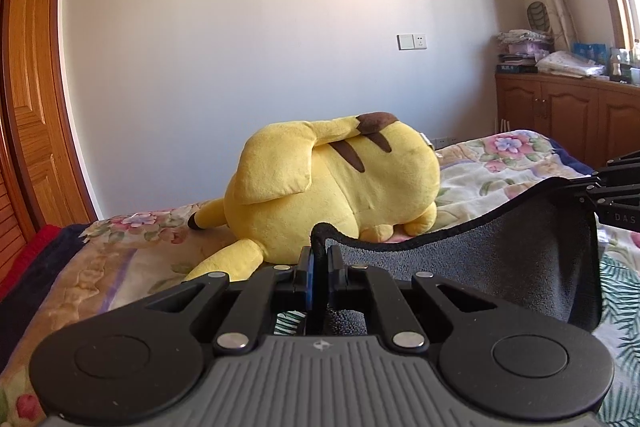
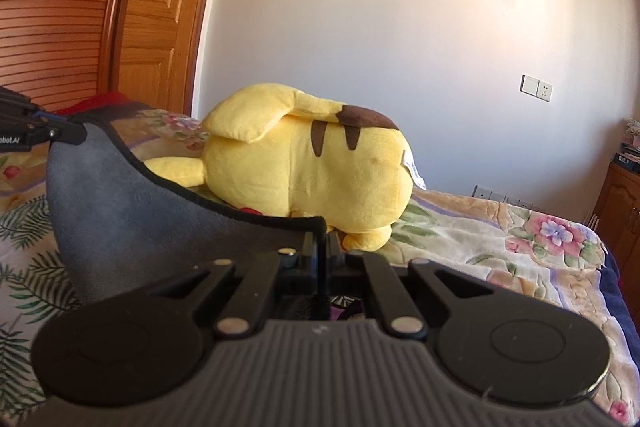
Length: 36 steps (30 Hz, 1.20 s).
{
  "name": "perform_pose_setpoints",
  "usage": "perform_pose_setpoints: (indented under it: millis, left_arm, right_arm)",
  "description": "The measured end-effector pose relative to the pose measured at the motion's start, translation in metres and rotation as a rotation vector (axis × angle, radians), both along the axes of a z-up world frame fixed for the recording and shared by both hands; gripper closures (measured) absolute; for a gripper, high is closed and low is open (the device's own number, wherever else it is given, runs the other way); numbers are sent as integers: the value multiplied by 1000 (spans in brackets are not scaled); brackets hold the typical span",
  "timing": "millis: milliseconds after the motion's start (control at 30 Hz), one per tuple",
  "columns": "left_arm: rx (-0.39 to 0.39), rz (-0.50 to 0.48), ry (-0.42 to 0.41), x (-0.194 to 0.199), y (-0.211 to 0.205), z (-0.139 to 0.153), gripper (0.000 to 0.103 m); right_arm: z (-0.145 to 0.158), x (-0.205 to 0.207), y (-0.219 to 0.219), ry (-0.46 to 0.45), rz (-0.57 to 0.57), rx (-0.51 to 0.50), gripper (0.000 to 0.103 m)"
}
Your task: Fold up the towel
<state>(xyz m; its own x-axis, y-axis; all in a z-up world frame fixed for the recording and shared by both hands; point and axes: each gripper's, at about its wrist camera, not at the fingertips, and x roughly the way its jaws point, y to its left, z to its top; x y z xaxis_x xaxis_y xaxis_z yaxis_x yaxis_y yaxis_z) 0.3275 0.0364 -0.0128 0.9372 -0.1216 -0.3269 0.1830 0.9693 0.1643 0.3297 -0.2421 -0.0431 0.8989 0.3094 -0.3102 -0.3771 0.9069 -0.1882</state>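
Note:
A dark grey towel (image 1: 500, 247) with a black hem hangs stretched between my two grippers above the bed. My left gripper (image 1: 320, 255) is shut on one top corner of it. My right gripper (image 2: 322, 247) is shut on the other top corner; the towel (image 2: 120, 211) sags in a curve between them. The right gripper also shows at the right edge of the left wrist view (image 1: 612, 187), and the left gripper shows at the left edge of the right wrist view (image 2: 36, 131). The towel's lower part is hidden behind the gripper bodies.
A big yellow plush toy (image 1: 332, 187) lies on the floral bedspread (image 1: 480, 163) just beyond the towel; it also shows in the right wrist view (image 2: 308, 167). A wooden door (image 1: 32, 99) stands left, a wooden cabinet (image 1: 560, 111) with stacked items right, and a white wall behind.

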Motion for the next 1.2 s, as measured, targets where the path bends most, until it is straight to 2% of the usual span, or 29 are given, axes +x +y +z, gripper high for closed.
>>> perform_pose_setpoints:
  millis: [167, 333, 833, 1000, 1200]
  left_arm:
    - [6, 20, -2, 16, 1, -7, 103]
    - [20, 38, 3, 32, 0, -20, 103]
    - [66, 75, 53, 69, -4, -63, 103]
    - [54, 84, 86, 81, -4, -79, 103]
    - [65, 79, 147, 91, -8, -97, 103]
  right_arm:
    - [-7, 16, 2, 2, -7, -3, 99]
    - [-10, 28, 1, 25, -30, 47, 99]
    - [-51, 59, 4, 88, -47, -16, 99]
    - [-66, 69, 3, 133, -64, -2, 99]
    - [-83, 78, 9, 182, -66, -39, 99]
